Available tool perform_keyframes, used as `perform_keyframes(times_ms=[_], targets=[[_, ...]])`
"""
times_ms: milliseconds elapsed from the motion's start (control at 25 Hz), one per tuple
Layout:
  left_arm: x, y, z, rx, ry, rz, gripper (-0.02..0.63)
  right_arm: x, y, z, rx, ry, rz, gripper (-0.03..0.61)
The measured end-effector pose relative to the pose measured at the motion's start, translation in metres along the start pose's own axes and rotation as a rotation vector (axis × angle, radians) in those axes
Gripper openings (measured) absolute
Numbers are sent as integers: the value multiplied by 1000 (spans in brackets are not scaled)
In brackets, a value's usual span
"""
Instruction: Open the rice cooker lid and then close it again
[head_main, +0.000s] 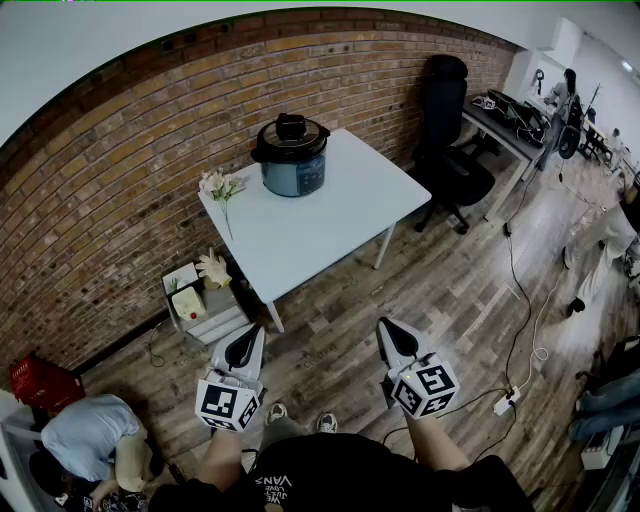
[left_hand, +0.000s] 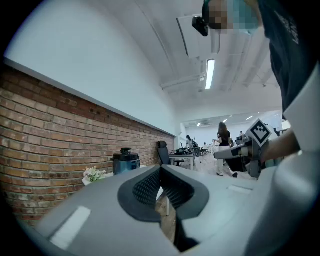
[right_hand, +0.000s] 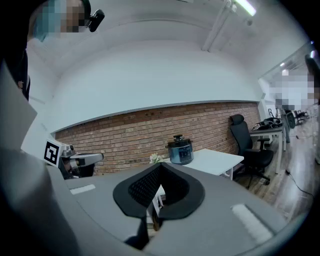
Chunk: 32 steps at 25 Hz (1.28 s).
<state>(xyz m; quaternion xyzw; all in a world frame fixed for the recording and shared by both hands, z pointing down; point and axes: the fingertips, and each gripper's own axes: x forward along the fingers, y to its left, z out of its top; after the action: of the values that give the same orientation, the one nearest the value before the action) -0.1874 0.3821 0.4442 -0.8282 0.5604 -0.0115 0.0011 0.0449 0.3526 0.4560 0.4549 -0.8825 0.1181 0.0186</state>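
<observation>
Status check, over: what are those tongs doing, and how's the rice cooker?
Left tongs, right tongs shut, empty, short of the table. Rice cooker lid closed. Only floor between.

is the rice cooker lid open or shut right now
Shut. The black lid sits flat on the rice cooker, with no gap showing, on the white table.
</observation>
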Motion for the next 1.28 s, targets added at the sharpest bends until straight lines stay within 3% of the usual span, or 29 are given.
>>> perform_keyframes(times_ms=[440,640,720,800,880,960,1280], targets=[[-6,13,9,20,-27,55,0,3,-8,14,-6,-41,8,3],[1,1,20,11,-75,19,3,-1,-8,24,82,-127,86,5],[5,-5,15,-1,-65,-12,68,0,-9,26,92,-146,92,32],[8,-8,7,-21,-32,-27,195,3,-8,25,103,-151,93,134],[11,-10,-1,-30,-6,-41,214,9,-7,24,107,-147,98,223],[14,-9,-4,-35,5,-49,243,15,-6,24,108,-144,106,255],[54,32,-1,-19,-4,-27,284,64,-23,32,108,-131,121,275]])
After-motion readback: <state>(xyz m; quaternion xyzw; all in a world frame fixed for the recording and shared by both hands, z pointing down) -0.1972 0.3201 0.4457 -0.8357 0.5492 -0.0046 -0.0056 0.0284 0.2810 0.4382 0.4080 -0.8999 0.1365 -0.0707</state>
